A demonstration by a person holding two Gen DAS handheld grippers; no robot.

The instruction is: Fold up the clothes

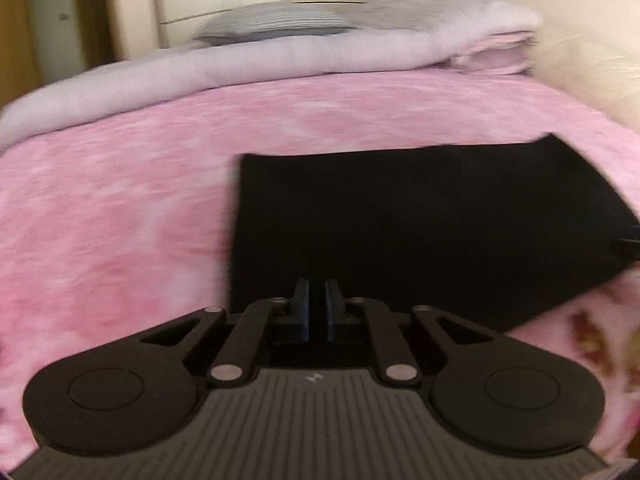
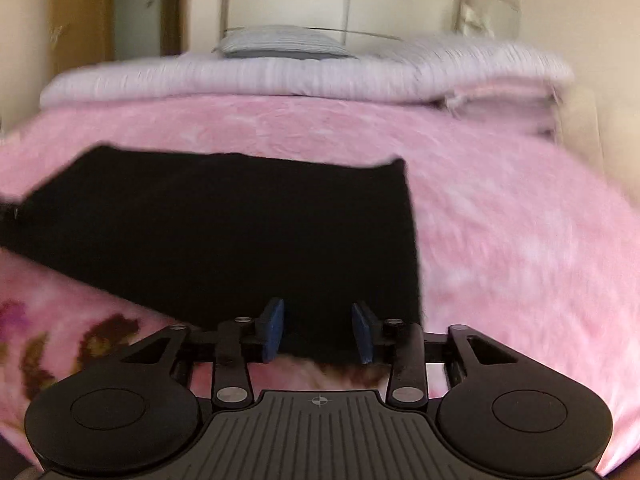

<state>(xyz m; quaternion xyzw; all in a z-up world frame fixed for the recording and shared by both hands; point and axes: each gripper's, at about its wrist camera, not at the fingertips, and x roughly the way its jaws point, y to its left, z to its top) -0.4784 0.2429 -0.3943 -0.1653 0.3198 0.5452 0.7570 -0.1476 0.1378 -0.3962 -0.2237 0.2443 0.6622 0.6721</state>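
One black garment [image 1: 420, 220] — flat, matte, folded to a rectangle — lies on the fuzzy pink blanket [image 1: 120, 208], the left gripper [image 1: 317, 306] with jaws nearly together above its near edge, the right gripper [image 2: 318, 330] parted, gripping nothing.

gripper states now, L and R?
Left gripper: nearly shut, nothing visibly gripped.
Right gripper: open, over the black garment, not gripping.

Blur: both views smeared, pink blanket [image 1: 120, 208] texture unreadable | Cut off: black cloth [image 1: 420, 220] right corner leaves the left wrist view | Hidden: cloth's near edge behind left gripper [image 1: 317, 306] | Unclear: dark object [image 1: 628, 242] at right edge
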